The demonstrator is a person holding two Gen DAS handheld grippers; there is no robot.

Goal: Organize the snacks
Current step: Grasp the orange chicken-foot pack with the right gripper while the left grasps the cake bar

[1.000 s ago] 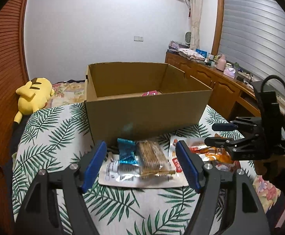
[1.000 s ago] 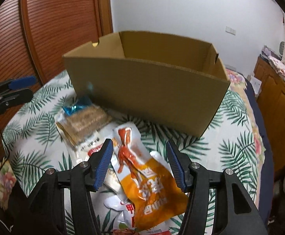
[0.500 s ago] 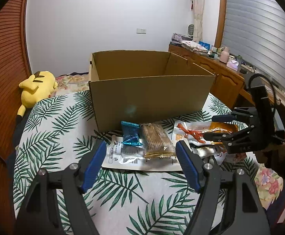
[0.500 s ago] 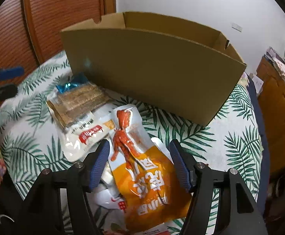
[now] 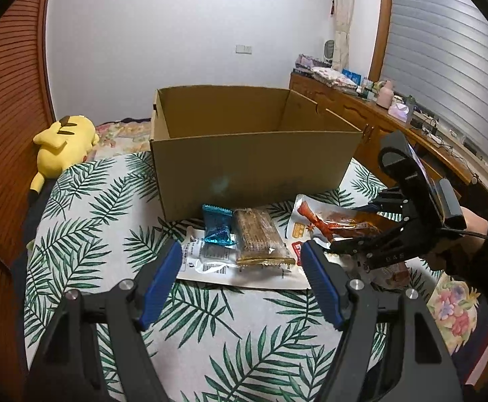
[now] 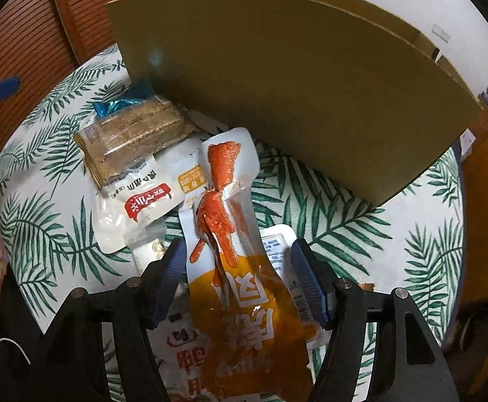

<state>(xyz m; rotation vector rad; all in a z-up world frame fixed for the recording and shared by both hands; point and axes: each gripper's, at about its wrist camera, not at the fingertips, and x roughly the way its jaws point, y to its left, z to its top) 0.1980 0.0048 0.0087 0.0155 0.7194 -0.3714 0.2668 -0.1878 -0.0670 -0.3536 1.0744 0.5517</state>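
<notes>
An open cardboard box (image 5: pixel 254 167) (image 6: pixel 294 83) stands on the leaf-print cloth. In front of it lie a blue wrapper (image 5: pixel 217 227) (image 6: pixel 123 104) and a brown cracker pack (image 5: pixel 257 238) (image 6: pixel 136 137), both on a white pouch (image 5: pixel 217 268) (image 6: pixel 133 201). To the right lies an orange pouch (image 5: pixel 331 222) (image 6: pixel 244 294). My right gripper (image 6: pixel 239 274) (image 5: pixel 348 227) points steeply down over the orange pouch, its jaws straddling it without pressing. My left gripper (image 5: pixel 240 288) hovers open just before the white pouch's near edge, holding nothing.
The box's inside is hidden from here. A yellow plush toy (image 5: pixel 64 144) lies at the far left beside a slatted wooden door. A wooden sideboard (image 5: pixel 378 124) with clutter runs along the right. More pouches lie under the orange one. A person's dark sleeve (image 5: pixel 485 234) carries the right gripper.
The right gripper has dropped and tipped down over the orange pouch, with its jaws spread wider. The left gripper has stayed almost where it was, still open.
</notes>
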